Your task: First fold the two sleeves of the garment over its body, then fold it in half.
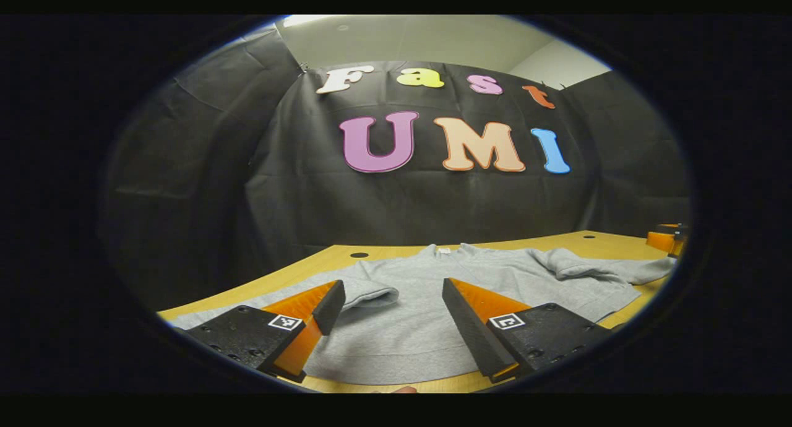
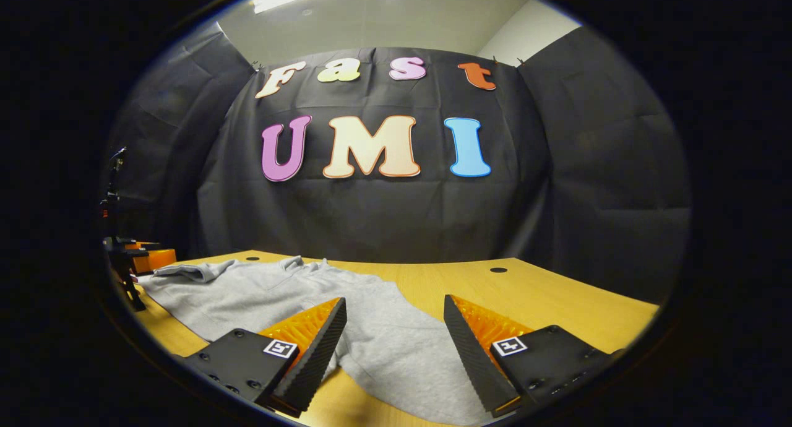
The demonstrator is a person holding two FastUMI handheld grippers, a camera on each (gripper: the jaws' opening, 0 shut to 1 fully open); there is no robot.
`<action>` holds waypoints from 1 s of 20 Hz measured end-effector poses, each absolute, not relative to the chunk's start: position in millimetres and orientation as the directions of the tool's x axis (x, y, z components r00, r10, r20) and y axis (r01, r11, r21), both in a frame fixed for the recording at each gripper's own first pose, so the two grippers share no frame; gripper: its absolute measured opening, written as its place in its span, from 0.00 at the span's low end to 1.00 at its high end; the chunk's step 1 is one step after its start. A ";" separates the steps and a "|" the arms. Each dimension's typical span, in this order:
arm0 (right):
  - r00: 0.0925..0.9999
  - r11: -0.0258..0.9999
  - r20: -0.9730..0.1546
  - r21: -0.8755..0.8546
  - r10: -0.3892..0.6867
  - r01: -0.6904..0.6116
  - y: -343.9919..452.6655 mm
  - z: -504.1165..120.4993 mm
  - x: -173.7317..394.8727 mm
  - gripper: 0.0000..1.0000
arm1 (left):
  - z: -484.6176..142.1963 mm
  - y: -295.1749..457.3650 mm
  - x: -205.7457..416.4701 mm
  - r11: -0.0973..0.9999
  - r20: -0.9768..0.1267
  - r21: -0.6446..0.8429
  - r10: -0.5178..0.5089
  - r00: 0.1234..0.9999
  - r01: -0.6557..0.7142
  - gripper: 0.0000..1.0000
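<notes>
A grey sweatshirt (image 1: 427,328) lies flat on the wooden table (image 1: 309,266), collar (image 1: 443,250) at the far side. In the left gripper view one sleeve (image 1: 371,291) is bunched near my left fingertip, and the other sleeve (image 1: 612,269) stretches off to the right. My left gripper (image 1: 393,300) hovers open just above the garment's near half. In the right gripper view the sweatshirt (image 2: 260,294) spreads to the left, and a sleeve (image 2: 402,353) runs down between the fingers of my right gripper (image 2: 395,319), which stands open over it. Neither gripper holds anything.
Bare wooden table (image 2: 557,303) extends to the right of the garment, with round holes (image 2: 498,270) near its far edge. The right gripper (image 1: 665,238) sits at the far right of the left gripper view. The left gripper (image 2: 139,257) shows at the left beside a black stand (image 2: 114,229).
</notes>
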State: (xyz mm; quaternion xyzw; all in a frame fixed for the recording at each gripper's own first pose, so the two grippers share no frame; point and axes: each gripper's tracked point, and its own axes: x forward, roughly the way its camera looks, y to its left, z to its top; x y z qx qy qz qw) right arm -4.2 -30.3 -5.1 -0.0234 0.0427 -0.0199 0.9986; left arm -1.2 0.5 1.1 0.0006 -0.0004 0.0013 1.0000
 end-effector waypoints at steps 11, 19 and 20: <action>0.870 0.992 -0.476 -0.057 -0.129 0.116 -128.5 -48.9 -72.1 0.98 | 2.7 3.1 1.2 1.000 -0.001 0.003 0.014 1.000 -0.014 0.93; 0.740 0.987 -0.656 -0.137 -0.150 0.079 -133.4 -103.4 -102.6 0.99 | 1.0 3.4 0.5 1.000 -0.001 0.003 0.019 1.000 -0.019 0.94; 0.740 0.989 -0.656 -0.121 -0.147 0.088 -133.5 -104.1 -101.0 0.98 | 1.7 3.5 0.5 1.000 -0.001 0.003 0.019 1.000 -0.019 0.94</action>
